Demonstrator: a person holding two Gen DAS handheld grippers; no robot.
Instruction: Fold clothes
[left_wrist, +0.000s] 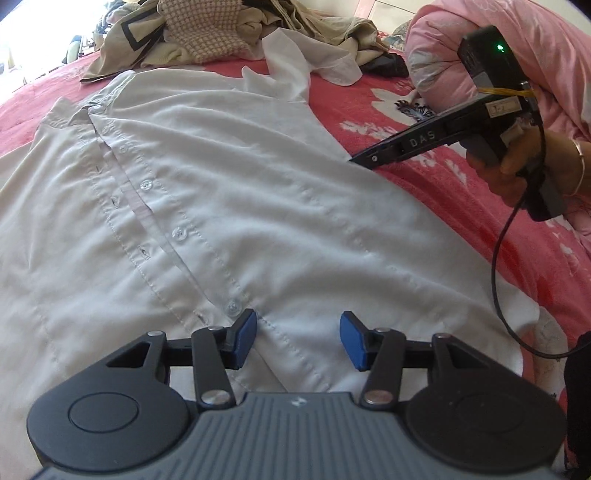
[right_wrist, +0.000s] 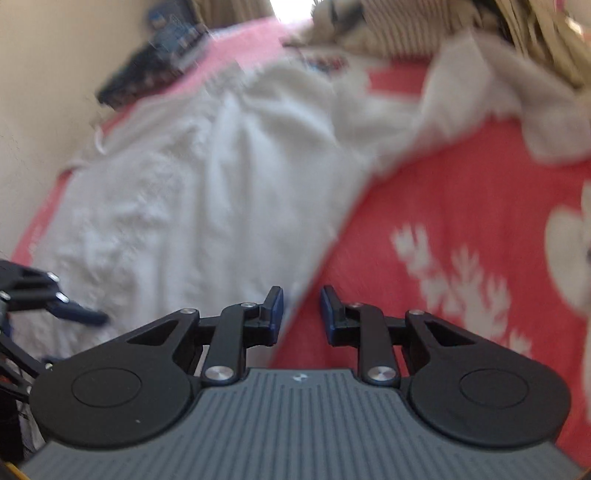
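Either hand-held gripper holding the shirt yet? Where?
No. Left hand-held gripper open over the white shirt hem; right hand-held gripper open at its side edge.

My left gripper (left_wrist: 298, 334) points steeply down, jaws apart with nothing between them. My right gripper (right_wrist: 301, 314) also tilts down, jaws narrowly parted and empty, my right hand (left_wrist: 517, 166) wrapped around its handle.

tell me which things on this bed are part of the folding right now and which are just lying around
In the job: white button shirt, spread flat on the bedspread; left gripper, open over its hem; right gripper, open at its side edge.

Lying about: heap of beige clothes; pink quilt; red floral bedspread.
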